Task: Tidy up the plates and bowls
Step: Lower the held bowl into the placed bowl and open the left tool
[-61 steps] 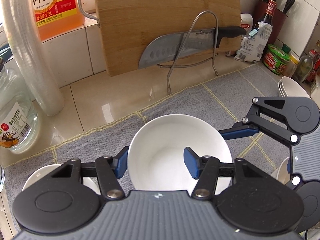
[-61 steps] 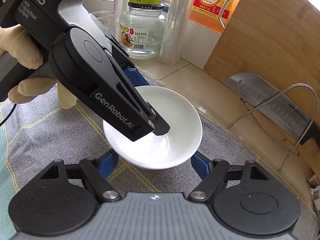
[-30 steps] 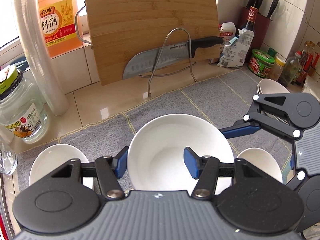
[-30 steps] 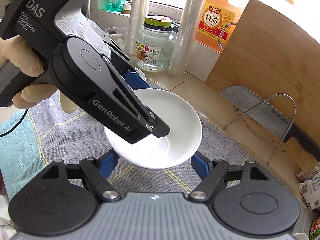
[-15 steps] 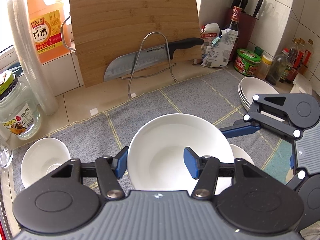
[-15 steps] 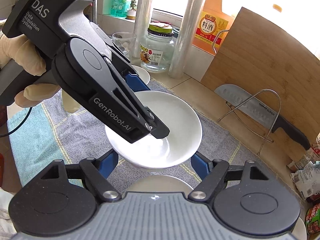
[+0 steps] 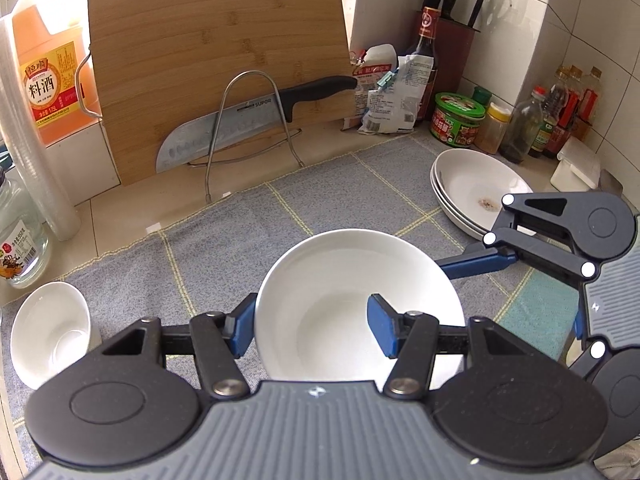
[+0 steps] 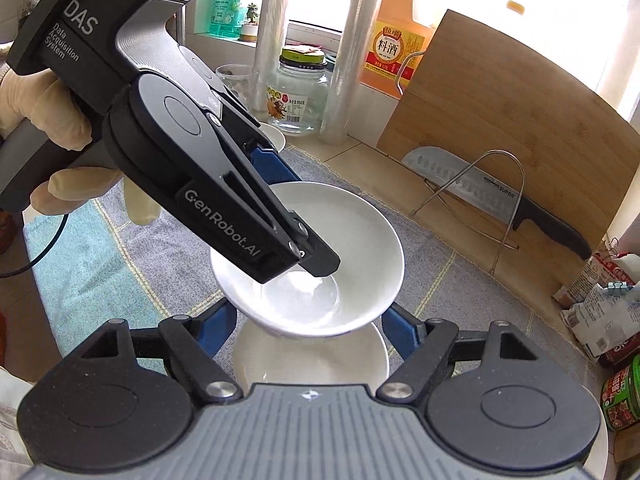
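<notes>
Counter (image 7: 120,216): pale tiled kitchen counter, mostly covered by a grey towel with yellow grid lines (image 7: 248,240).
Cutting board (image 7: 216,60): large bamboo board leaning upright against the wall, with a black-handled cleaver (image 7: 256,116) resting on a wire rack in front of it.
Left gripper (image 7: 312,324): black, with blue finger pads; its jaws are clamped on the rim of the white ceramic bowl, one pad outside the wall and one inside. A gloved hand (image 8: 48,120) holds its handle.
Right gripper (image 8: 308,324): its jaws are partly spread, with a blue pad on either side of the bowl's lower wall; whether the pads press on it cannot be told.
White ceramic bowl (image 7: 352,296): lifted clear of the towel, tilted slightly, directly above a second white bowl (image 8: 308,360) sitting on the towel.
Stack of white shallow plates (image 7: 472,188): on the towel's far right, near the jars and bottles in the corner.
Small white bowl (image 7: 48,332): alone at the towel's left edge, well apart from the held bowl.
</notes>
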`<state>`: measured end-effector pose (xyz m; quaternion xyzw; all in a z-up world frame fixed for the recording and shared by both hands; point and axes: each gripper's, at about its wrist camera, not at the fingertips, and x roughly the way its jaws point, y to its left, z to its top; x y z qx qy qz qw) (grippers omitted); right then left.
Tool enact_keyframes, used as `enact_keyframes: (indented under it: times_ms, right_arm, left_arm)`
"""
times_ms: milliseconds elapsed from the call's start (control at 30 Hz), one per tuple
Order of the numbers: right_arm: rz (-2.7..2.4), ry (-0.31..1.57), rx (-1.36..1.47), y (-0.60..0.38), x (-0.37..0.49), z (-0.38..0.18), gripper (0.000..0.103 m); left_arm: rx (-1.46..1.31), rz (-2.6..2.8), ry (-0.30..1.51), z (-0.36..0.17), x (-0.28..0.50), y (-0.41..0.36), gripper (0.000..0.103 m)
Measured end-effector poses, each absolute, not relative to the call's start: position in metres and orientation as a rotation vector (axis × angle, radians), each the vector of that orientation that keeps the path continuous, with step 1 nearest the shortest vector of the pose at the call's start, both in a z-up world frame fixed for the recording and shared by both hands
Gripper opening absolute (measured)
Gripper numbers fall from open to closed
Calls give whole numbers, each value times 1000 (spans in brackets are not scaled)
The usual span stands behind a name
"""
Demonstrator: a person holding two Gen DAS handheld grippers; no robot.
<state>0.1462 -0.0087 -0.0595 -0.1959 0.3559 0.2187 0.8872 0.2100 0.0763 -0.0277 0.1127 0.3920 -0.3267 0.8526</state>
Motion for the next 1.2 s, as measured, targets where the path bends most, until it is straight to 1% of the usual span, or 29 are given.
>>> enact_keyframes:
  times_ms: [467,1200]
  right_arm:
    - [426,767,-375,-28,129,-75,83]
    - [430,830,-331,-41,135,-96,83]
  left_arm:
    - [264,-721,851,-39,199,54,57]
    - [283,-741,894,-59,205,41,57]
